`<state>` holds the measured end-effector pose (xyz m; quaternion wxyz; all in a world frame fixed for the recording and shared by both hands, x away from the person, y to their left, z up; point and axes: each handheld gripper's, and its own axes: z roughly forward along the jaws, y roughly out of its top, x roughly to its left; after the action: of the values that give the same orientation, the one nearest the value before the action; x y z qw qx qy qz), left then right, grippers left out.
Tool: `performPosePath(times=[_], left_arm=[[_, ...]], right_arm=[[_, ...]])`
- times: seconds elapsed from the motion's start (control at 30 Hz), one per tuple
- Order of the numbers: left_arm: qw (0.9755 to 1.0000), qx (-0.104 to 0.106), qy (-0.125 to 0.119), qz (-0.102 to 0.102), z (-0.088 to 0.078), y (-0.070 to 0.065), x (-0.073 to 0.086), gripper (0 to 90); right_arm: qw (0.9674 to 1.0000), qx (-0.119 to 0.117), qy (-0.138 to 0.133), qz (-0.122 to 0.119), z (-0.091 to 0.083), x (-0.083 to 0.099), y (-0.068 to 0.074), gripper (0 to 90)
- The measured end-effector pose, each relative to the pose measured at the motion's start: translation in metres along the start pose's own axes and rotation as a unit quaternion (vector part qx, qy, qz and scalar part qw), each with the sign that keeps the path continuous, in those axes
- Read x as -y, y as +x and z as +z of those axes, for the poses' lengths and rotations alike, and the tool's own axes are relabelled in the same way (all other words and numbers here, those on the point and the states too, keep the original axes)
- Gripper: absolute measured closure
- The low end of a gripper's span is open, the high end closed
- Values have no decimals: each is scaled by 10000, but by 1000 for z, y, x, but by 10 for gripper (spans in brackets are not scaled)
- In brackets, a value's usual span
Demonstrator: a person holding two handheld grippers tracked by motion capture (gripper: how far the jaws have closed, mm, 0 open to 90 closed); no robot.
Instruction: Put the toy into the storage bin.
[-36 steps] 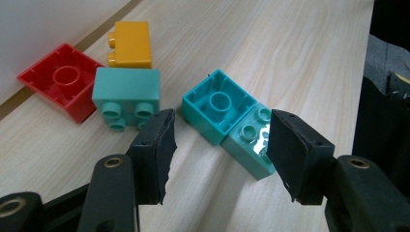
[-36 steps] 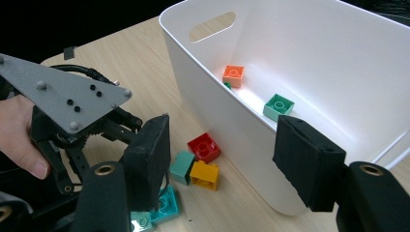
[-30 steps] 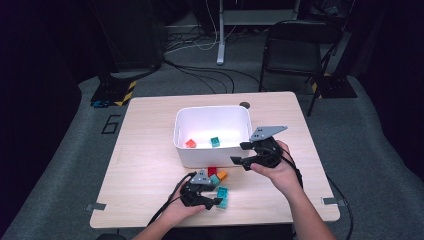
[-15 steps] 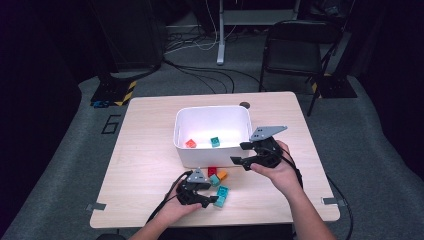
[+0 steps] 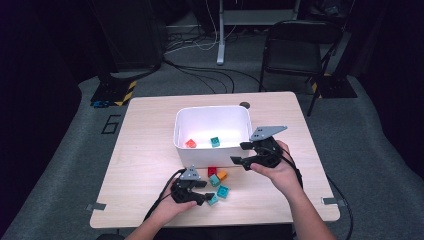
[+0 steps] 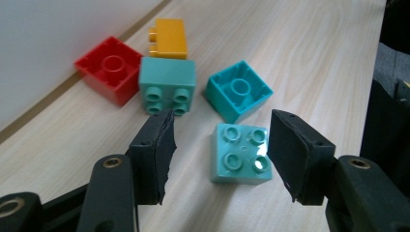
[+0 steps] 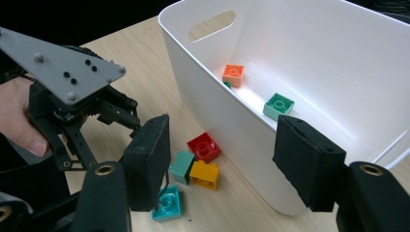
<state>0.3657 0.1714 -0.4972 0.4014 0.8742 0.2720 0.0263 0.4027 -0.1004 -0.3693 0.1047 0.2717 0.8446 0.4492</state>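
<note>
Item: brick sorting, pick step in progress. L hand-held gripper [image 6: 220, 145] is sitting low on the light wooden desk [image 5: 145, 165], jaws apart and just been closing in around a pale mint square plastic brick, studs up [image 6: 241, 153]; pads not yet pressing, brick lying flat on desk between them, nearer the one pad. Judged next: finish squeezing on both side walls, lift straight, carry over rim of white plastic bin w/ handle slot [image 5: 212, 150], release. R hand-held gripper [image 7: 222, 159] is hovering by bin's near wall, jaws apart, nothing btwn them. L gripper view is giving close detail: red brick, underside up [image 6: 109, 72], yellow brick on its side [image 6: 168, 38], teal brick, underside up [image 6: 238, 95], mint brick tipped over [image 6: 167, 84]. R gripper view is showing bin contents: orange brick [image 7: 233, 75], green brick [image 7: 279, 106].
</note>
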Motion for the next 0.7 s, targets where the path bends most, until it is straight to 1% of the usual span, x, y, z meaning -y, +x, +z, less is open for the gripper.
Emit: performPosePath(times=[0.03, 0.2, 0.23, 0.33, 0.37, 0.43, 0.47, 0.5, 0.6, 0.7], left_arm=[[10000, 12, 12, -12, 2, -1, 0, 425], [9998, 73, 122, 101, 7, -4, 0, 437], [9998, 61, 124, 110, 8, -5, 1, 441], [9993, -56, 252, 257, 11, -7, 3, 473], [9990, -57, 313, 316, 12, -7, 3, 490], [9986, -67, 388, 362, 14, -6, 5, 530], [9986, -74, 394, 342, 15, -6, 6, 557], [9983, -63, 436, 371, 15, -5, 7, 565], [9984, -64, 428, 359, 15, -5, 6, 574], [9984, -48, 432, 372, 10, -4, 2, 583]], right_arm=[[10000, 0, 0, -1, 0, 0, 0, 373], [10000, 8, -7, -7, 0, 0, -1, 373], [10000, 9, -5, 4, 0, 0, -1, 373], [10000, 6, -2, 13, 0, 1, -1, 373], [10000, 7, -3, 16, 0, 1, -1, 372], [10000, 6, -1, 13, 0, 1, -1, 373], [10000, 9, 0, 12, 0, 1, 0, 373], [10000, 8, -1, 11, 0, 0, 0, 373], [10000, 8, -6, -4, 0, 0, -1, 373], [10000, 17, -11, 1, 0, 0, -1, 373]])
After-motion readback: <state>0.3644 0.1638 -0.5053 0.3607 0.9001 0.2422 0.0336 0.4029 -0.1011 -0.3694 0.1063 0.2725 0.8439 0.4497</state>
